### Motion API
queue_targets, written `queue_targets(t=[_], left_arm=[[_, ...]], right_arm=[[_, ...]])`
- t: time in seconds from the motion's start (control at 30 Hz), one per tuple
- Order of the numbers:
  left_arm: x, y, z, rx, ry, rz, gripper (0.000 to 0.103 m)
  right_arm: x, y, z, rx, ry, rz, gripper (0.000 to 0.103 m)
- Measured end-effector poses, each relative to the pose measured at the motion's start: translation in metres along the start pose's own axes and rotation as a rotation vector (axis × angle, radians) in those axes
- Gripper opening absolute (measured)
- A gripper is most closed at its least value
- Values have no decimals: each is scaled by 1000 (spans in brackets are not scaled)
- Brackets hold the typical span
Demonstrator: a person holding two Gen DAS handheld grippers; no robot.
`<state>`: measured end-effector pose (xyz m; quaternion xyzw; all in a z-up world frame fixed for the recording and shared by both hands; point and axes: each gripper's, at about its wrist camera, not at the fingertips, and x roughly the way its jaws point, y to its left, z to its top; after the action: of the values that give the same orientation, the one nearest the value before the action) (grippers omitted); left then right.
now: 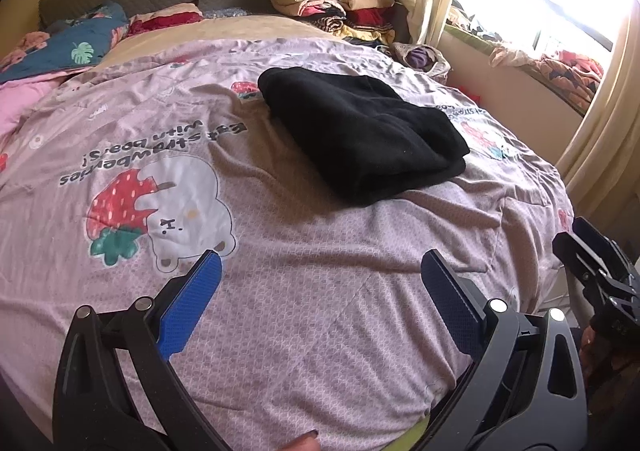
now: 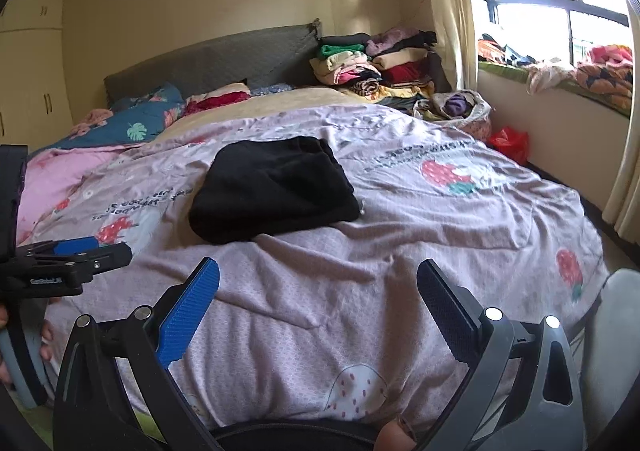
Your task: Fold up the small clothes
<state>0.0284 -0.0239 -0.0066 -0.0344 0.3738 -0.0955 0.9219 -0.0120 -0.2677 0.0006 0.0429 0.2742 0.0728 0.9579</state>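
Both grippers, left [image 1: 320,275] and right [image 2: 318,283], had jaws spread, holding nothing; our black garment [image 1: 362,131] lay folded beyond them on the bed [image 1: 280,311]. We judged a careless one-layer pinch could undo it.

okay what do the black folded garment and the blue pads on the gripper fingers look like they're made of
Black garment: looks like soft fleece or thick knit, matte and slightly fuzzy, no sheen, bulky rounded folds. The exact fibre can't be told.
Blue pads on the left gripper: probably rubber or textured plastic, with a fine ribbed grip pattern and a slight gloss.
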Motion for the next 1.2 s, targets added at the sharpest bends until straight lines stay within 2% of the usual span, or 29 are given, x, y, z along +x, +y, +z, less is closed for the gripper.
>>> queue_targets(t=[0.4, 1.2], left_arm=[[3, -5, -2, 3, 3, 20, 93], [4, -4, -4, 3, 12, 31, 93]], right_arm=[[10, 8, -11, -46, 17, 5, 99], [9, 7, -12, -42, 16, 8, 99]])
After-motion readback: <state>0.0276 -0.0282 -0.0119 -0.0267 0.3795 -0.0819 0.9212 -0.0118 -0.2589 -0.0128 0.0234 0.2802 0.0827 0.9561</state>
